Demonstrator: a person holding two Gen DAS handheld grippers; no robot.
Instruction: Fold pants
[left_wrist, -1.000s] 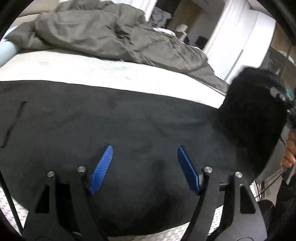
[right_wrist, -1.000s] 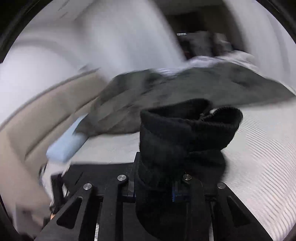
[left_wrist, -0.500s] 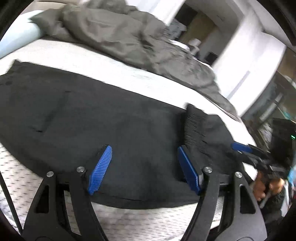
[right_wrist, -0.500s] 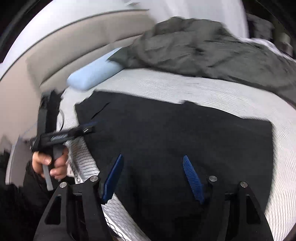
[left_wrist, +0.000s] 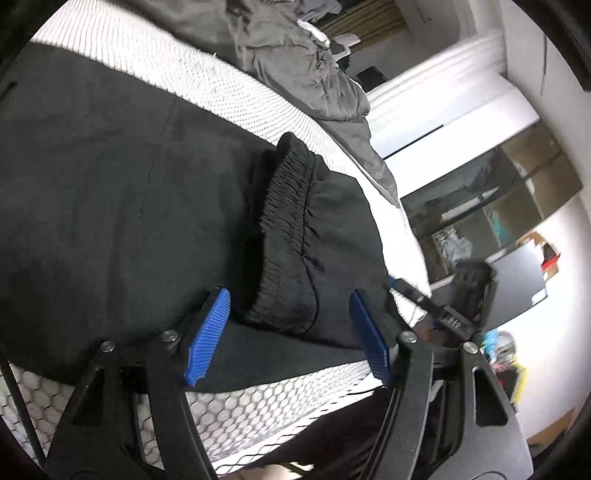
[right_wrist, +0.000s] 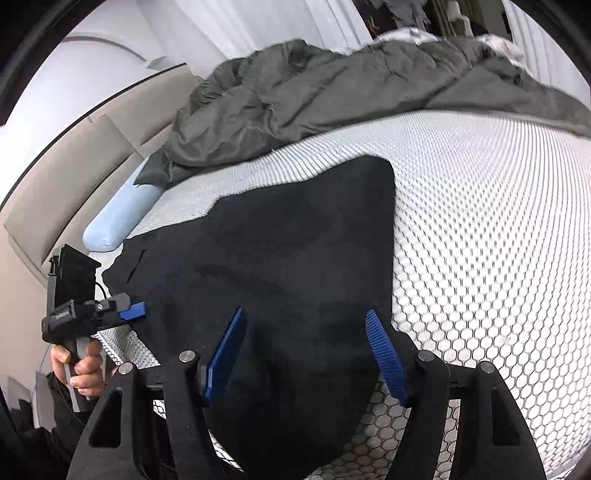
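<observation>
Black pants (left_wrist: 110, 206) lie crosswise before both tongs, the folded-back cuff (left_wrist: 288, 236) just ahead of the closing, empty left tongs (left_wrist: 288, 332), nearer than the released right tongs (right_wrist: 306, 354).

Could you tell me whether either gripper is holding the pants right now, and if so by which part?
Nothing is held. The left gripper and right gripper stand open above the black pants; the left's jaws are closing.
</observation>
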